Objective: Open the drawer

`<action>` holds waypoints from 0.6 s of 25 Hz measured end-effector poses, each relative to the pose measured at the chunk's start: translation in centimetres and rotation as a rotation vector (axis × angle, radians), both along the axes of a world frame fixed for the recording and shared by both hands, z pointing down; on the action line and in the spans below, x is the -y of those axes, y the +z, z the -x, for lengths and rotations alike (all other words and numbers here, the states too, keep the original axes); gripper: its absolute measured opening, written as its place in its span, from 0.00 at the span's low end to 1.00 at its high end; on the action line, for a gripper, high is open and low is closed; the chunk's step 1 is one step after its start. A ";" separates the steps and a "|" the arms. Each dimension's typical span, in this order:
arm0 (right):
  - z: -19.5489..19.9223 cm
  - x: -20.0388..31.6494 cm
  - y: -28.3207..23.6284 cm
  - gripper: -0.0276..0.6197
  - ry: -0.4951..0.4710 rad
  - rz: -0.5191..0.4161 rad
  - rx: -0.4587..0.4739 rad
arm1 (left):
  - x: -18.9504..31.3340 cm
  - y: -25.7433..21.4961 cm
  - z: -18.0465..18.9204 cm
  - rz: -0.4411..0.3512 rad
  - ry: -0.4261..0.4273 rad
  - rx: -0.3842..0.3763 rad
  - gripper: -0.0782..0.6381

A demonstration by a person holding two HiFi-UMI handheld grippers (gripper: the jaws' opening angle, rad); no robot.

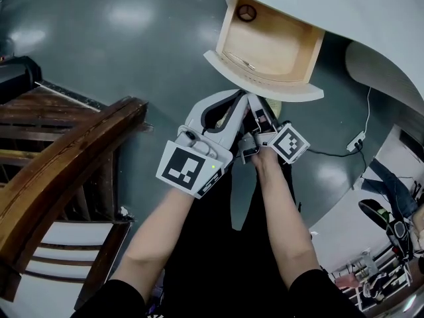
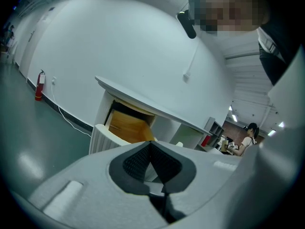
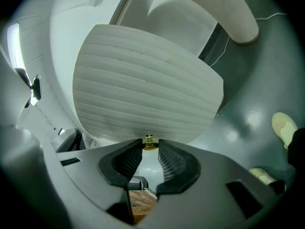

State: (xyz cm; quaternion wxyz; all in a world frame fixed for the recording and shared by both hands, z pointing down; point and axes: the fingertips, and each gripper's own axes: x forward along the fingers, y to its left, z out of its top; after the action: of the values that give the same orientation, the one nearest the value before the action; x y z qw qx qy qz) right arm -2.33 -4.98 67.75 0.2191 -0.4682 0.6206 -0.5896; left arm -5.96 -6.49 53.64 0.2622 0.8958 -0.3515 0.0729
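We judge the drawer light and rigid, best pulled by the small, slippery brass knob our right claw pinches; our left claw is closed, empty.

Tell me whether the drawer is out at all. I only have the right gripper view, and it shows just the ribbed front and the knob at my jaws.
Observer: Yes. In the head view the drawer stands well out from the white cabinet, with its wooden inside open from above.
Operator: Anything in it?
Observer: A small dark round thing lies in a back corner, and a thin shiny piece lies along the front wall.
Operator: What about my other gripper?
Observer: The left gripper is empty. Its jaws are closed together, and it points toward the drawer without touching it.
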 end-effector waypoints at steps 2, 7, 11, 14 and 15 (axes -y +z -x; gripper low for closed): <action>0.0 -0.1 0.0 0.21 -0.007 0.019 0.001 | -0.2 -0.4 -0.2 0.003 0.009 0.002 0.12; -0.2 -1.4 -0.2 0.22 -0.028 0.102 -0.025 | -0.8 -2.0 -0.6 0.008 0.036 0.011 0.12; -0.5 -2.8 -1.2 0.20 -0.064 0.144 -0.050 | -1.3 -3.6 -1.1 0.007 0.061 0.019 0.12; -0.2 -3.8 -3.0 0.15 -0.109 0.140 -0.077 | -1.7 -5.0 -1.3 0.006 0.072 0.027 0.12; -0.1 -4.1 -3.9 0.13 -0.127 0.132 -0.085 | -1.9 -5.6 -1.4 0.006 0.075 0.029 0.12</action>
State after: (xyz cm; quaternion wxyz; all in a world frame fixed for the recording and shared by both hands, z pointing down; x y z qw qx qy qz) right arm -2.27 -0.84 63.85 0.1236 -0.4660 0.6174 -0.6216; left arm -4.53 -4.61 48.09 0.2570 0.9063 -0.3212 0.0967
